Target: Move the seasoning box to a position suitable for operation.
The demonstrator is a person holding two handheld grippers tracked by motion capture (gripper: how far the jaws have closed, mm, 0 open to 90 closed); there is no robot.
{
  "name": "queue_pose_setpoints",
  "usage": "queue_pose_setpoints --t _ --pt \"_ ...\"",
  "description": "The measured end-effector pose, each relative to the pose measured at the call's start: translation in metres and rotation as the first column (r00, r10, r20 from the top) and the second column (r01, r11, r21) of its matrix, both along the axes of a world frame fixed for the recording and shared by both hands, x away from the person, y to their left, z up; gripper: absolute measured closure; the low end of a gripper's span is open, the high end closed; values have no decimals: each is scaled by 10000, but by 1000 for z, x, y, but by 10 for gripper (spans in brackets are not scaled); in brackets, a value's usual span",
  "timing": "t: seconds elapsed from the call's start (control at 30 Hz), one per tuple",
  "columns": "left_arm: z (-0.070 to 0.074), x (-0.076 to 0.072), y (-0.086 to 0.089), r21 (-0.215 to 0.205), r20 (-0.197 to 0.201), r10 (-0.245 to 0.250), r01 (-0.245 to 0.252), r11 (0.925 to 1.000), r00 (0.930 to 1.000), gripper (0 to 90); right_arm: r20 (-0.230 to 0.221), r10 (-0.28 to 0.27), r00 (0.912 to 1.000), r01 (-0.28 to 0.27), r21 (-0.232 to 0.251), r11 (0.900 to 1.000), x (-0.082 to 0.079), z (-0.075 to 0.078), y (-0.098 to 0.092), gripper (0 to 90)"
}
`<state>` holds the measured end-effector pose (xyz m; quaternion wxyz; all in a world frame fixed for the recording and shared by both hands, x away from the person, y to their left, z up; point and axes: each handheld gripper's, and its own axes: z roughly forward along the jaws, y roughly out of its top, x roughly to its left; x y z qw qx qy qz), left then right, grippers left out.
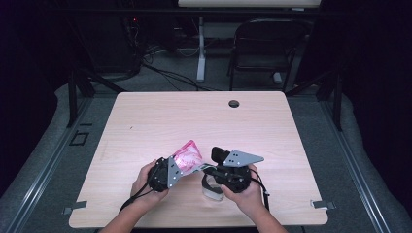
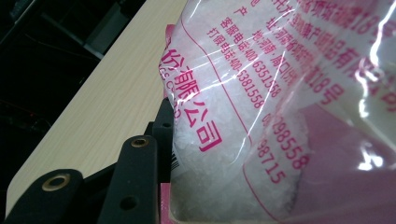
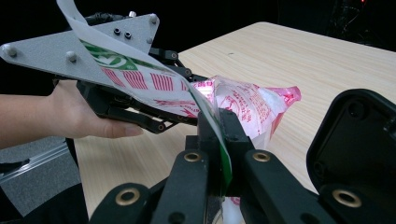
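In the high view, the left gripper (image 1: 180, 167) and right gripper (image 1: 208, 170) meet over the near middle of the desk (image 1: 145, 121), with a pink-printed bag (image 1: 188, 156) held up between them. The left gripper view has that bag (image 2: 261, 116), full of white crystals, pressed against its one visible jaw, apparently clamped there. In the right gripper view, the jaws are clamped together on a green-and-white strip (image 3: 205, 116) of the bag (image 3: 247, 105).

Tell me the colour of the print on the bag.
Pink print on clear bag, clearest in left gripper view.
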<state>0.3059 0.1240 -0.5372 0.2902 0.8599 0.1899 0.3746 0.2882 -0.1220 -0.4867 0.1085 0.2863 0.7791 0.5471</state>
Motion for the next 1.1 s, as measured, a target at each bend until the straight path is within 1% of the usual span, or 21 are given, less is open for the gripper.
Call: queue_pose_setpoints --t 0.13,0.4,0.43,0.5,0.57,0.6,0.7,0.8,0.83,0.9,0.93,1.03,1.07,1.1 --pt "0 0 0 -5 -22 -3 3 10000 10000 619 3 -17 10000 17 -30 10000 0 0 0 896" --pt "-1 1 -1 132 128 -101 99 9999 9999 620 -23 -84 10000 83 -115 9999 -2 0 -1 896" --pt "-2 1 -2 103 168 -123 121 9999 9998 620 -29 -101 9999 101 -134 9999 -2 0 -1 896" --pt "-2 1 -3 223 282 -188 182 9996 9994 620 -64 -154 9999 154 -141 9998 -2 -1 -2 896" --pt "-3 2 -4 346 409 -255 241 9991 9988 620 -88 -159 9998 156 -256 9996 -3 -2 -3 896" --pt "-3 2 -5 336 531 -264 246 9991 9982 620 -96 -207 9997 206 -183 9996 -3 -3 -4 896" --pt "-3 3 -7 373 612 -258 236 9990 9978 620 -156 -268 9995 266 -125 9996 -4 -4 -6 896" --pt "-5 2 -7 360 816 -275 246 9991 9963 620 -139 -286 9995 284 -121 9995 -4 -4 -7 896" --pt "-6 2 -7 416 830 -275 241 9988 9962 621 -144 -291 9995 290 -79 9995 -4 -5 -7 896" --pt "-7 1 -7 406 967 -267 229 9989 9949 621 -94 -294 9995 292 -119 9995 -5 -6 -7 896" --pt "-7 1 -7 460 951 -280 237 9987 9951 622 -89 -306 9995 305 -94 9995 -6 -7 -6 896" --pt "-7 -1 -6 587 1139 -341 275 9979 9929 622 41 -286 9996 286 -193 9994 -8 -8 -6 896" --pt "-8 -1 -6 555 1228 -331 264 9981 9919 622 70 -277 9996 279 -212 9994 -8 -8 -5 896" --pt "-8 -1 -6 647 1188 -369 294 9975 9922 623 82 -264 9996 266 -260 9993 -9 -8 -5 896"
